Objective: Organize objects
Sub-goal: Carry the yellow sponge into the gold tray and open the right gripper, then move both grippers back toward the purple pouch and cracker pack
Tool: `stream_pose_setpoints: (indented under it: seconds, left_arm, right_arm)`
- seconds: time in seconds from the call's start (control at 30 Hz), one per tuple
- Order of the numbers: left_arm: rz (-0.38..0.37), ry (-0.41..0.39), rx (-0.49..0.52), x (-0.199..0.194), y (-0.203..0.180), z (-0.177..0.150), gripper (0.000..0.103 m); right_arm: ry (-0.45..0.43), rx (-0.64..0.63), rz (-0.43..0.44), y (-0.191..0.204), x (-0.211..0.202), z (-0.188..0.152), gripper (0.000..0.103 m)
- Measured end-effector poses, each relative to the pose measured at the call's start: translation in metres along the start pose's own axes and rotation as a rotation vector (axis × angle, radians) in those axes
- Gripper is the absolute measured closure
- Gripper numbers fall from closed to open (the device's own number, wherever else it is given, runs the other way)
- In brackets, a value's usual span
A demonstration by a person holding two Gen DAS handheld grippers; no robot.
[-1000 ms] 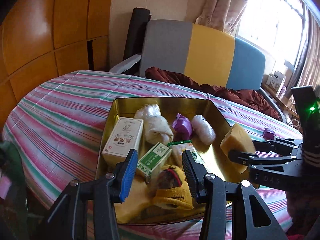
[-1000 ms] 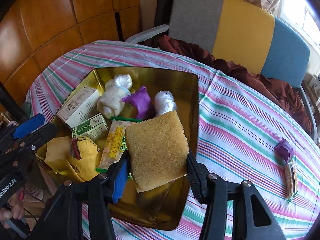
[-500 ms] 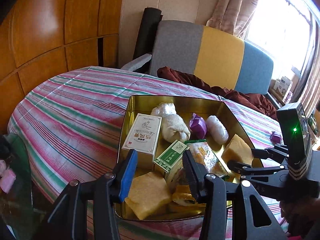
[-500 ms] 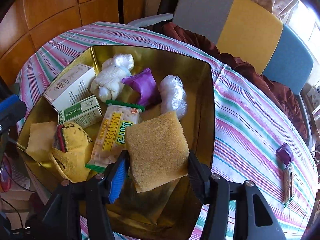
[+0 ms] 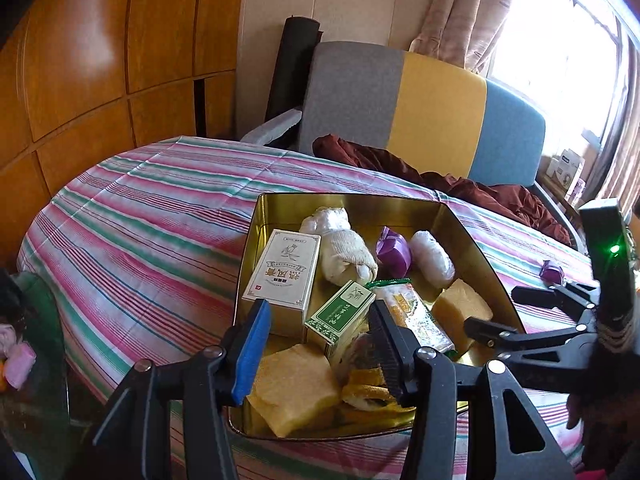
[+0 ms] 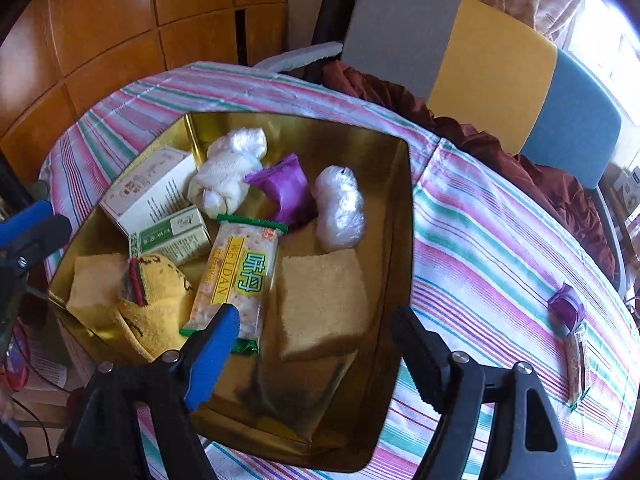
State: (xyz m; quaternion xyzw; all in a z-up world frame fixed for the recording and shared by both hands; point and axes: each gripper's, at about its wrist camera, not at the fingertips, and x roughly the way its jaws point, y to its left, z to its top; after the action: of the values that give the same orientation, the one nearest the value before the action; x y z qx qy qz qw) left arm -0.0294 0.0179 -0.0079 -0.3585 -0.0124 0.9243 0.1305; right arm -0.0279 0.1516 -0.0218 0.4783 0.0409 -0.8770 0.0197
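A gold tin (image 6: 400, 240) on the striped table holds a tan sponge (image 6: 324, 304), a cracker pack (image 6: 240, 276), a yellow sock (image 6: 160, 292), a second sponge (image 6: 96, 284), two boxes and wrapped bundles. My right gripper (image 6: 316, 320) hovers just above the tan sponge. Its jaws are opening and the pads stand clear of the sponge, which lies flat on the tin floor. My left gripper (image 5: 320, 320) hangs over the tin's near end (image 5: 256, 264), above the second sponge (image 5: 292, 388). Its jaws are opening slightly, with nothing between the pads.
A purple packet (image 6: 564, 304) and a wrapped snack bar (image 6: 578, 360) lie on the tablecloth right of the tin. Behind the table stands a grey, yellow and blue chair (image 6: 492, 40) with maroon cloth (image 6: 400, 96) on it. Wood panelling is to the left.
The right jaws have spread wide and let go of the tan sponge, which now rests in the tin. The left jaws have widened a little.
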Motion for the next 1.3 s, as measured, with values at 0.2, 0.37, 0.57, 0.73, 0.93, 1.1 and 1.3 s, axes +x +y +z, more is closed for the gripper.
stream_pose_setpoints:
  seconds: [0.2, 0.37, 0.57, 0.73, 0.93, 1.1, 1.3]
  left_arm:
    - [-0.021, -0.008, 0.008, -0.004, -0.007, 0.002, 0.045]
    - [-0.041, -0.004, 0.032, -0.004, -0.018, 0.003, 0.045]
    - [-0.067, 0.014, 0.058, -0.001, -0.032, 0.003, 0.044]
    - [-0.087, 0.028, 0.092, 0.003, -0.048, 0.005, 0.044]
    - [-0.130, 0.040, 0.148, 0.006, -0.076, 0.012, 0.044]
    - [-0.167, 0.054, 0.197, 0.011, -0.104, 0.018, 0.044]
    - [-0.242, 0.076, 0.252, 0.016, -0.142, 0.023, 0.042]
  right_arm:
    - [-0.043, 0.085, -0.011, -0.037, -0.022, -0.006, 0.023]
    - [-0.035, 0.177, -0.076, -0.090, -0.033, -0.020, 0.023]
    - [0.011, 0.328, -0.184, -0.172, -0.041, -0.049, 0.023]
    - [0.059, 0.428, -0.303, -0.244, -0.038, -0.070, 0.023]
    - [0.157, 0.472, -0.361, -0.300, -0.013, -0.089, 0.023]
    - [0.169, 0.473, -0.331, -0.315, 0.005, -0.090, 0.023]
    - [0.208, 0.438, -0.314, -0.321, 0.024, -0.089, 0.032]
